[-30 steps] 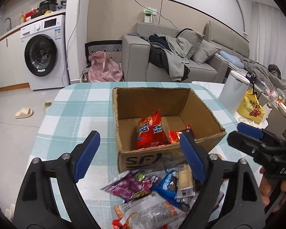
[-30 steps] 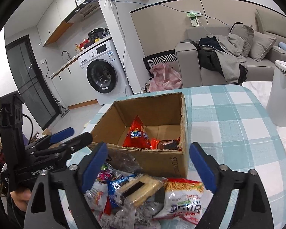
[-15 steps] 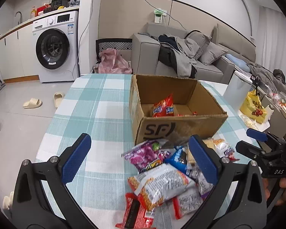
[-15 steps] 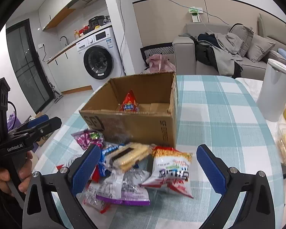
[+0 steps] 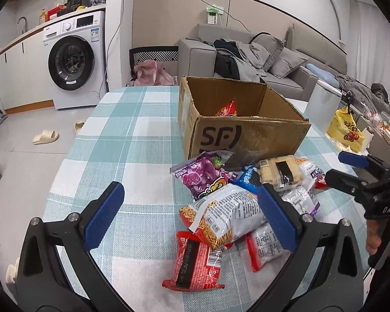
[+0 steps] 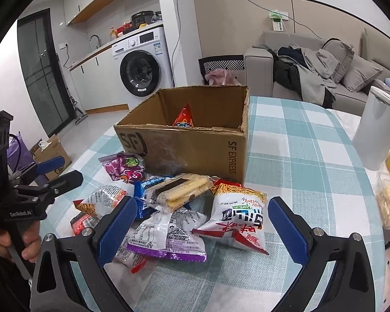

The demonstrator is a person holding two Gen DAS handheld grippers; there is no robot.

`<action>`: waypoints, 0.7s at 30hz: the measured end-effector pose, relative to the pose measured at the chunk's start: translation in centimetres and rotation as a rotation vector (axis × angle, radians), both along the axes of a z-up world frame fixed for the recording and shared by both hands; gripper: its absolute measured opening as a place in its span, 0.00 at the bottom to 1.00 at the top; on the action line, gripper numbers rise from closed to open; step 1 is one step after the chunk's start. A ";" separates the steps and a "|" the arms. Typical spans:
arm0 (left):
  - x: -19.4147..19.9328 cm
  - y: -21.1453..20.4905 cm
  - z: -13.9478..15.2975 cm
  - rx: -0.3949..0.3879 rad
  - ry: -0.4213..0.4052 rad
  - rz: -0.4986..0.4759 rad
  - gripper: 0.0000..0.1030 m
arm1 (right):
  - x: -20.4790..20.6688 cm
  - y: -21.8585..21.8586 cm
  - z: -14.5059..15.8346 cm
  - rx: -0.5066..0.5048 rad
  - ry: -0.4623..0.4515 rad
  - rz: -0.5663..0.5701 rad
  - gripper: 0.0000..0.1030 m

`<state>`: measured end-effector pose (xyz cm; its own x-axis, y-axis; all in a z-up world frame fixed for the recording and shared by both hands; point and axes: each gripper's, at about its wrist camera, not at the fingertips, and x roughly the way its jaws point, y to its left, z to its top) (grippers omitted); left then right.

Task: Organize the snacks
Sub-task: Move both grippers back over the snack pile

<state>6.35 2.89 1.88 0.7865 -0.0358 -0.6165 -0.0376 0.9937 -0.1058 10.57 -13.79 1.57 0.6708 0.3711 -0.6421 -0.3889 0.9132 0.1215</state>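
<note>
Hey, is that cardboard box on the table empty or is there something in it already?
Not empty. The open-topped cardboard box already holds a red snack bag, its tip poking above the rim.

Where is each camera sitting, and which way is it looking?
Left wrist view: sits on the left gripper, looking forward and down at the snack pile and cardboard box; its blue fingers show, open, plus the right gripper and a hand.
Right wrist view: sits on the right gripper, facing the same pile and box from their other side; its fingers show, open, plus the left gripper.
Shared: box, snacks, checked tablecloth, washing machine, sofa.
</note>
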 end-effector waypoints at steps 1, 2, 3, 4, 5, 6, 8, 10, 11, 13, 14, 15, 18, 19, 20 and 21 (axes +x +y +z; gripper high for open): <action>-0.2 0.1 -0.1 -0.001 -0.005 0.002 0.99 | -0.1 0.0 0.1 0.005 0.003 0.003 1.00; -0.4 0.1 -0.2 -0.003 -0.005 0.005 0.99 | -0.2 0.0 0.1 0.007 0.004 0.002 1.00; -0.6 0.2 -0.4 -0.004 -0.007 0.009 0.99 | -0.3 0.1 0.1 0.009 0.006 0.005 1.00; -0.8 0.3 -0.5 -0.001 -0.008 0.015 0.99 | -0.4 0.3 0.0 0.009 0.006 0.013 1.00; -0.9 0.3 -0.6 0.001 -0.006 0.022 0.99 | -0.5 0.5 0.0 0.006 0.008 0.018 1.00; -1.1 0.4 -0.8 0.003 -0.002 0.021 0.99 | -0.5 0.7 -0.2 0.004 0.014 0.029 1.00; -1.5 0.5 -1.2 0.006 0.001 0.019 0.99 | -0.7 1.0 -0.4 0.013 0.023 0.043 1.00; -2.0 0.7 -1.6 0.008 -0.003 0.025 0.99 | -0.9 1.3 -0.8 0.023 0.036 0.058 1.00; -2.3 0.8 -1.9 -0.001 -0.004 0.029 0.99 | -1.0 1.5 -0.9 0.024 0.038 0.062 1.00; -2.6 1.3 -2.7 -0.040 -0.004 0.034 0.99 | -1.2 1.9 -1.2 0.018 0.042 0.080 1.00; -2.5 1.4 -3.1 -0.052 0.019 0.036 0.99 | -1.3 2.0 -1.2 0.015 0.042 0.081 0.99; -2.3 1.4 -3.4 -0.048 0.035 0.030 0.99 | -1.3 2.2 -1.3 0.015 0.044 0.083 0.99; -2.3 1.1 -3.6 -0.013 0.029 0.035 0.99 | -1.3 2.6 -1.6 0.022 0.056 0.097 0.99; -2.3 1.0 -3.7 -0.013 0.031 0.024 0.99 | -1.4 2.7 -1.7 0.020 0.055 0.101 0.99; -2.4 0.9 -3.8 -0.012 0.033 0.020 0.99 | -1.4 2.9 -1.8 0.018 0.058 0.107 0.99; -2.3 0.7 -3.9 -0.006 0.035 0.019 0.99 | -1.4 3.0 -1.9 0.018 0.061 0.113 0.99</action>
<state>4.02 3.61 -2.06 0.7651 -0.0248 -0.6434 -0.0602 0.9921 -0.1099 9.18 -10.75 -0.35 0.5839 0.4537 -0.6732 -0.4801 0.8617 0.1643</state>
